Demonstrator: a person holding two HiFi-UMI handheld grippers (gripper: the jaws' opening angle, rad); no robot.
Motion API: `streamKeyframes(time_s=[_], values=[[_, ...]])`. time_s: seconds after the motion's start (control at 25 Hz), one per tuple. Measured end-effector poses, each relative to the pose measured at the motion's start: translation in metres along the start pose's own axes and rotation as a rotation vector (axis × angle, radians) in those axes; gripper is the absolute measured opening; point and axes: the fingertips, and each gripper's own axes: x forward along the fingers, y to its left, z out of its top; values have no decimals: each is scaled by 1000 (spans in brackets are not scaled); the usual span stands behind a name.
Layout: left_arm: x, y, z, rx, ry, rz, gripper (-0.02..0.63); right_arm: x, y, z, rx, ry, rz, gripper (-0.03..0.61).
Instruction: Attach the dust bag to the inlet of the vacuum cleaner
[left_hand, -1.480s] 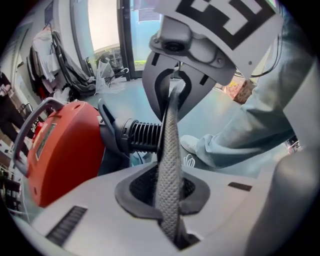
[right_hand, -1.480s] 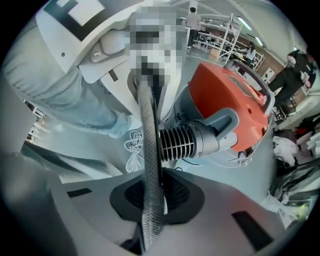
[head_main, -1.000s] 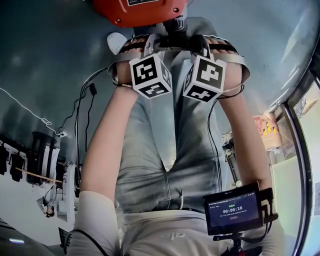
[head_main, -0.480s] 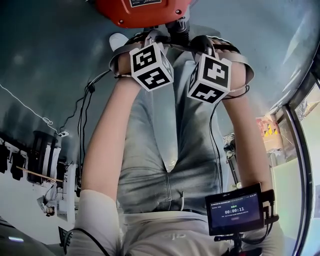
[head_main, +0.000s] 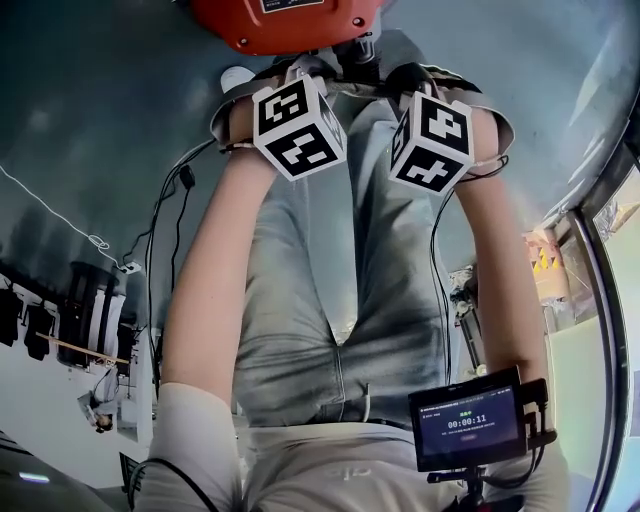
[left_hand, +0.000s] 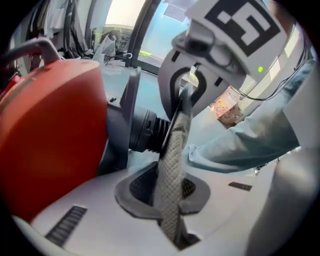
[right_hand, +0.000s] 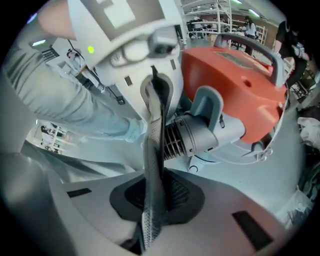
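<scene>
Lower right, a small black monitor (head_main: 468, 430) glows with a timer. Black cables (head_main: 184, 178) trail over the grey floor (head_main: 90, 90), a thin white cord (head_main: 55, 212) near them.

Head view looks down; gripper views share vacuum (left_hand: 50, 125) (right_hand: 235, 75).

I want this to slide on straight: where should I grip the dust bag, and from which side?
Grip the dust bag by its thin flat edge at two opposite sides, where the left gripper and right gripper are shut on it. Approach from the side away from the ribbed inlet; the flat sheet faces it, which likely keeps that face clear.
</scene>
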Motion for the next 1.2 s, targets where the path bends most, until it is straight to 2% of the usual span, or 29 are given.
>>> streamKeyframes(time_s=[0.12, 0.24, 0.32, 0.4, 0.52, 0.6, 0.68, 0.72, 0.76, 0.8, 0.84, 0.96, 1.08, 1.16, 1.2], values=[[13, 2, -4, -30, -17, 4, 29, -7, -4, 6, -2, 11, 14, 30], [4, -2, -4, -2, 14, 91, 29, 1, -10, 5, 39, -8, 55, 31], [-9, -6, -4, 16, 20, 155, 27, 9, -14, 5, 66, -33, 45, 31], [-20, -6, -2, 42, 20, 213, 25, 16, -15, 5, 64, -44, 5, 31], [-21, 1, 0, 124, 1, 293, 26, 17, -17, 5, 36, -44, -110, 31], [-14, 5, 0, 150, -34, 325, 26, 16, -14, 4, 65, -73, -162, 32], [-8, 4, -2, 130, -58, 304, 28, 15, -10, 4, 137, -142, -151, 36], [-6, 4, -3, 103, -65, 274, 30, 14, -9, 4, 165, -175, -142, 77], [-5, 5, -5, 74, -70, 243, 92, 12, -10, 4, 178, -195, -136, 125], [-6, 6, -5, 53, -78, 218, 175, 9, -10, 3, 176, -202, -131, 129], [-10, 7, -5, 46, -88, 204, 206, 6, -10, 2, 164, -195, -128, 130], [-28, 5, -12, 67, -88, 177, 218, -6, -10, -10, 112, -146, -113, 130], [-44, -6, -35, 71, -44, 147, 218, -17, -2, -15, 79, -159, -105, 130], [-46, -12, -57, 16, -25, 134, 218, -21, 2, -22, 116, -194, -111, 130], [-45, -13, -72, -55, -22, 123, 218, -23, 1, -29, 174, -222, -115, 130]])
